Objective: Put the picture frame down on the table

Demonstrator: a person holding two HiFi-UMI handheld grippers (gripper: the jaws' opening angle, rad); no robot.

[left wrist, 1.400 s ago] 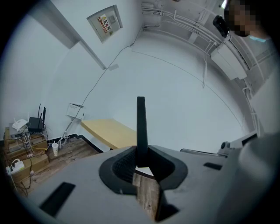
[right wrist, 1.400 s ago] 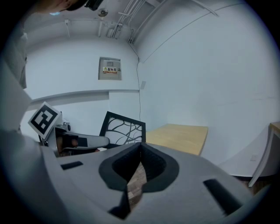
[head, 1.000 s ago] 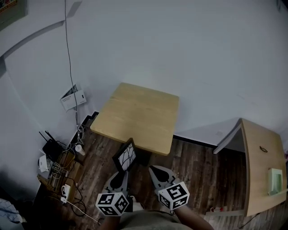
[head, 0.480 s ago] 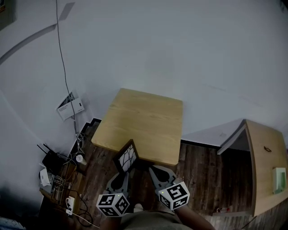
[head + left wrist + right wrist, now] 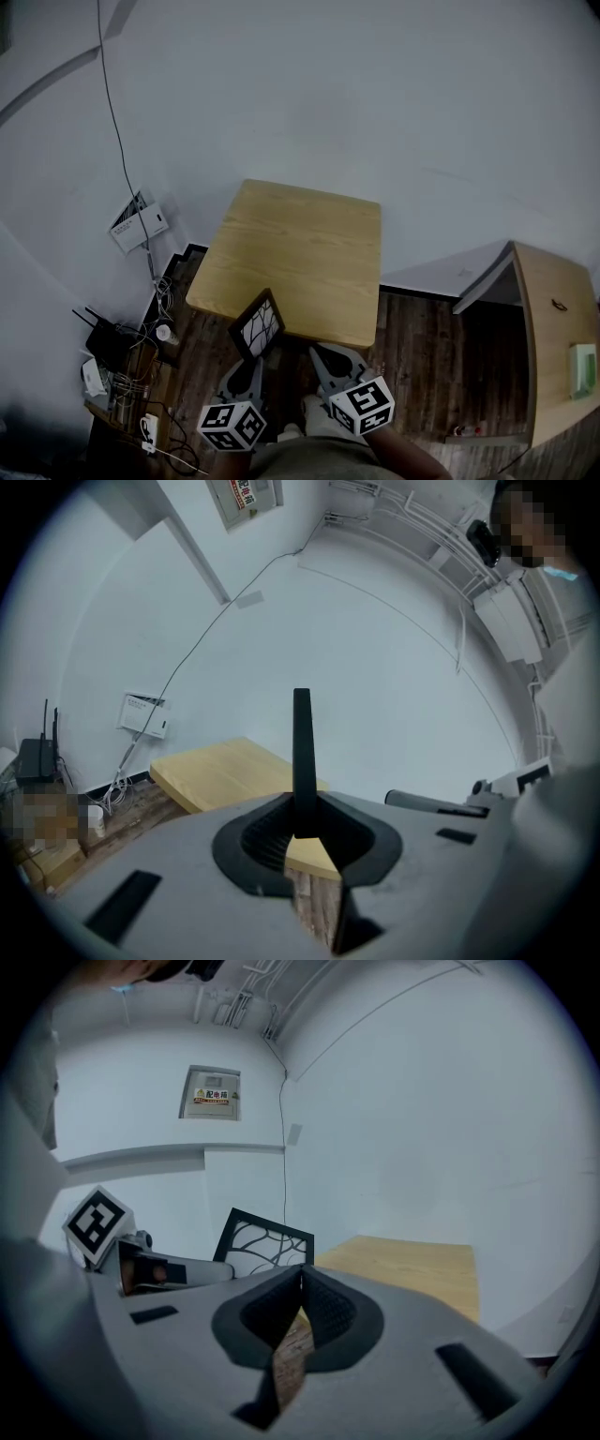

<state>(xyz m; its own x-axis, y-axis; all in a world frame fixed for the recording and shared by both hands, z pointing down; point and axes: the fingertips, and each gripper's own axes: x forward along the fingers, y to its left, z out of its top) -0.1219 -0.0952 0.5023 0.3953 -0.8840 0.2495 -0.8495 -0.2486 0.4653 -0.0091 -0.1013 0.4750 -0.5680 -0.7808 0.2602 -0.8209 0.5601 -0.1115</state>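
Observation:
The picture frame [image 5: 258, 324], black with a white branching pattern, stands upright in my left gripper [image 5: 253, 362], which is shut on its lower edge. It hangs over the near left corner of the light wooden table [image 5: 309, 244]. In the left gripper view the frame [image 5: 301, 747] is edge-on, a thin black bar rising from between the shut jaws of the left gripper [image 5: 300, 810], with the table [image 5: 220, 772] beyond. My right gripper [image 5: 324, 356] is beside it, shut and empty. In the right gripper view the right gripper [image 5: 301, 1274] has its tips touching, and the frame [image 5: 263, 1239] shows to the left.
A router and tangled cables [image 5: 112, 347] lie on the dark wood floor at the left, under a wall box [image 5: 137, 223]. A wooden cabinet [image 5: 548, 347] stands at the right. White walls back the table. A shoe [image 5: 315, 414] shows below the grippers.
The table has come a little nearer and now reaches under the frame's top. Both grippers hold the same pose, with the frame still gripped.

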